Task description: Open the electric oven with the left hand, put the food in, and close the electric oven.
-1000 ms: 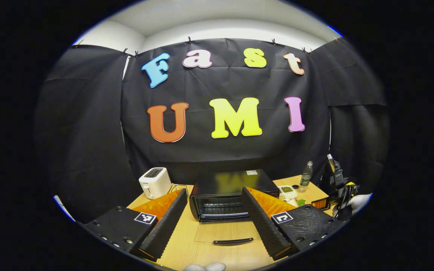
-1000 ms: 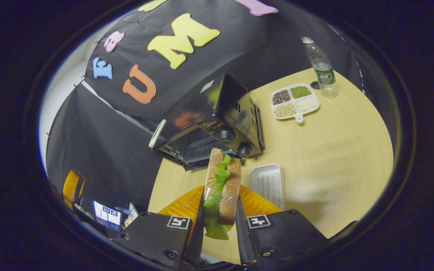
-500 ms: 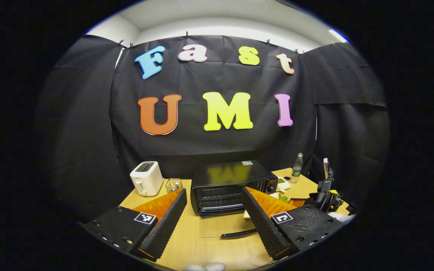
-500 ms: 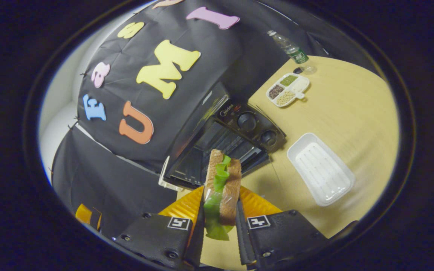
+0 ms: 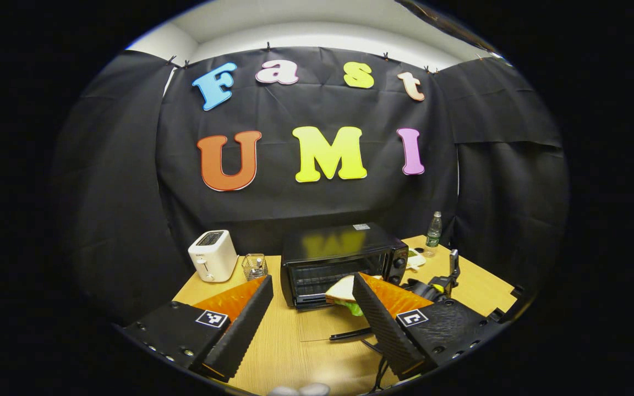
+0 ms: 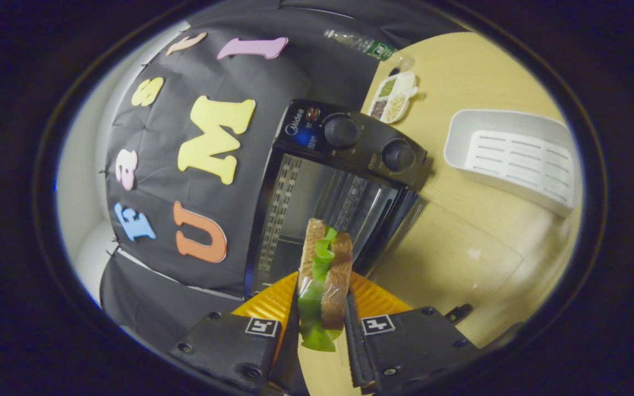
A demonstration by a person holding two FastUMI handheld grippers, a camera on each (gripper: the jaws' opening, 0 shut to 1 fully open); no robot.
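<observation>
the electric oven (image 6: 328, 192) stands toward the back edge of the worktop (image 6: 487, 231), its glass door (image 5: 331, 324) folded down flat in front of the open cavity. the right gripper (image 6: 321, 330) is clamped on the sandwich (image 6: 323, 269) (bread with green lettuce), both fingers pressing its sides, held just at the oven mouth above the door. the left gripper (image 5: 309, 322) hangs with its fingers spread wide, holding nothing, near the front edge. a white tray (image 6: 515, 157) lies beside the oven, a toaster (image 5: 212, 256) at the back left corner.
</observation>
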